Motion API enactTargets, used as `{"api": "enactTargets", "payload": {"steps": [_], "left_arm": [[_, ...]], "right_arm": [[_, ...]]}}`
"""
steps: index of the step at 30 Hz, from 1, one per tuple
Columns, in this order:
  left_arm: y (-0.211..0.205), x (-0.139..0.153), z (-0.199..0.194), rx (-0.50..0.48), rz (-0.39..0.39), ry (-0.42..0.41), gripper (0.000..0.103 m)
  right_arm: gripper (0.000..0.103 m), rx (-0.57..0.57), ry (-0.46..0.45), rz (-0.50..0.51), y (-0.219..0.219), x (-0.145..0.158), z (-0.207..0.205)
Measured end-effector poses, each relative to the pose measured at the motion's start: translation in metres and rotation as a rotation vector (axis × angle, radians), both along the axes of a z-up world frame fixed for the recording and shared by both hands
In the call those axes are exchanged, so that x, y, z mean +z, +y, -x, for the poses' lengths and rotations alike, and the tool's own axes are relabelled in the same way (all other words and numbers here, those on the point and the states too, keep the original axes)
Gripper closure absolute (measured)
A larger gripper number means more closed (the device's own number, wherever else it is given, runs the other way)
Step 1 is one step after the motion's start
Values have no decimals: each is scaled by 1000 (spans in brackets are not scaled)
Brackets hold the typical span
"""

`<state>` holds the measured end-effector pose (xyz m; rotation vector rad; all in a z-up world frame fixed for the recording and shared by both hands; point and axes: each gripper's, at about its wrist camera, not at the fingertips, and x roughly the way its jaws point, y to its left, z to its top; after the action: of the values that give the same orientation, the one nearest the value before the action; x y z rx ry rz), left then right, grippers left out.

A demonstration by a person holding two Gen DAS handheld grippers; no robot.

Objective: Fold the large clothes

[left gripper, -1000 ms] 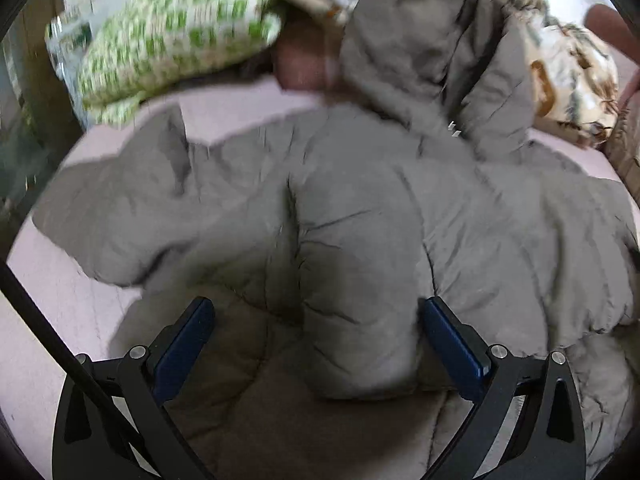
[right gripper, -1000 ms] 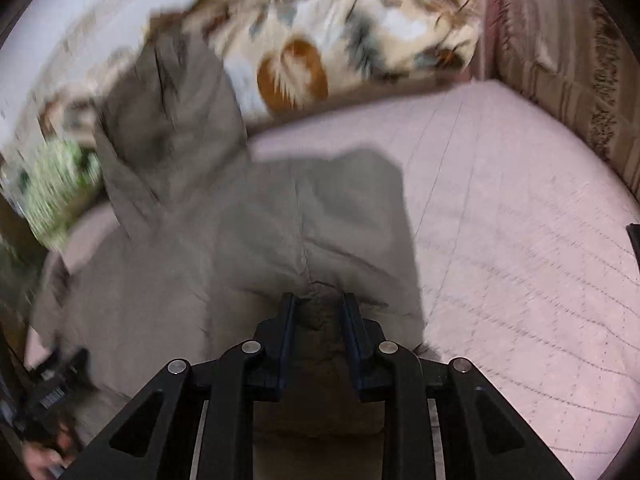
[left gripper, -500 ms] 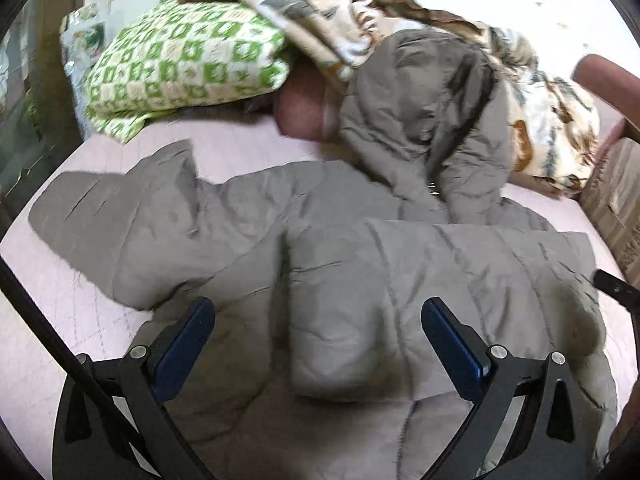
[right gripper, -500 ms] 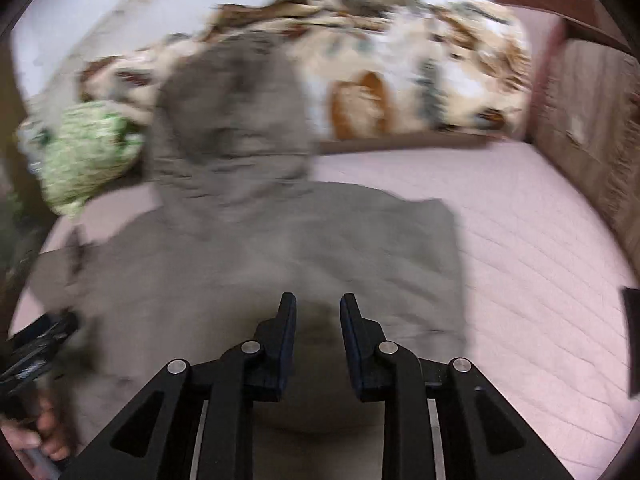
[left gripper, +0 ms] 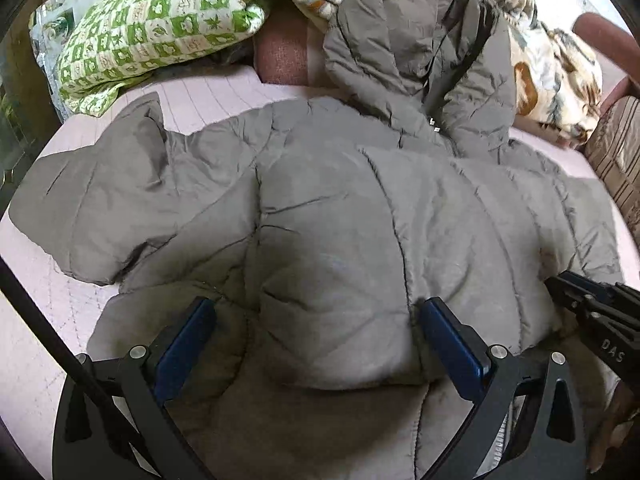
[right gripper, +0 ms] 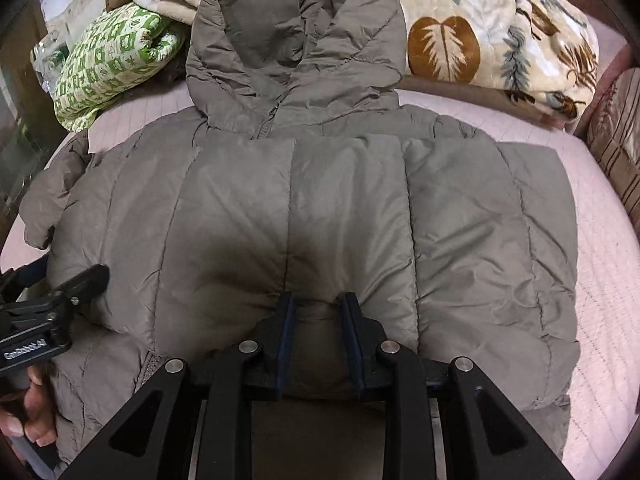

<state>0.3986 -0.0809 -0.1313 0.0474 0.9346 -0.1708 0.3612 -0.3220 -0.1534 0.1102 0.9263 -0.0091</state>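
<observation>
A grey-brown hooded puffer jacket lies on the pink quilted bed, also seen in the right wrist view. Its hood rests against the bedding at the back. The right sleeve is folded across the body; the left sleeve still spreads out to the left. My left gripper is open, its jaws wide apart over the jacket's folded lower part. My right gripper is shut on a bunched fold of the jacket's edge. Each gripper shows at the edge of the other's view.
A green-and-white patterned pillow lies at the back left. A cream blanket with brown leaf print is piled at the back right. A striped cushion stands at the right edge. Bare pink bed shows to the jacket's right.
My right gripper has carried the right side of the jacket leftward over its body and now holds it low over the middle. The left gripper stayed open over the jacket.
</observation>
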Motion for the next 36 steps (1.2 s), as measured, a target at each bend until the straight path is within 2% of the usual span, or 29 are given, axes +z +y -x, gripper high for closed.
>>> {"api": "enactTargets", "payload": {"steps": [3,7,9,15,19,23,25,28,32,36], "left_arm": [[10,12,2,20,27,-29,0],[44,33,-3,83,83,-80,0],[66,40,-8,127,107,-91,0],[173,49,-27,338,215,-99,0],[264,37,-31,502,287,-83,0],[333,24,-29,630,339,-83,1],[368,16,-30,689,396,-83,6],[406,3,-38,738,530,-80,21],[434,-12,-61,758,533,-64,33],[449,-18,-80,766,576,-87,35]], "right_arm": [[74,7,-56,8,2,14,8],[57,13,-120,-6,6,28,17],[57,18,-114,-22,6,27,15],[57,29,-103,-43,10,25,12],[57,28,-96,-46,7,22,12],[57,27,-82,-54,8,16,10],[57,27,-79,-46,9,14,9],[55,27,-78,-32,10,11,7],[54,26,-70,-39,9,6,4],[54,21,-67,-52,6,4,0]]}}
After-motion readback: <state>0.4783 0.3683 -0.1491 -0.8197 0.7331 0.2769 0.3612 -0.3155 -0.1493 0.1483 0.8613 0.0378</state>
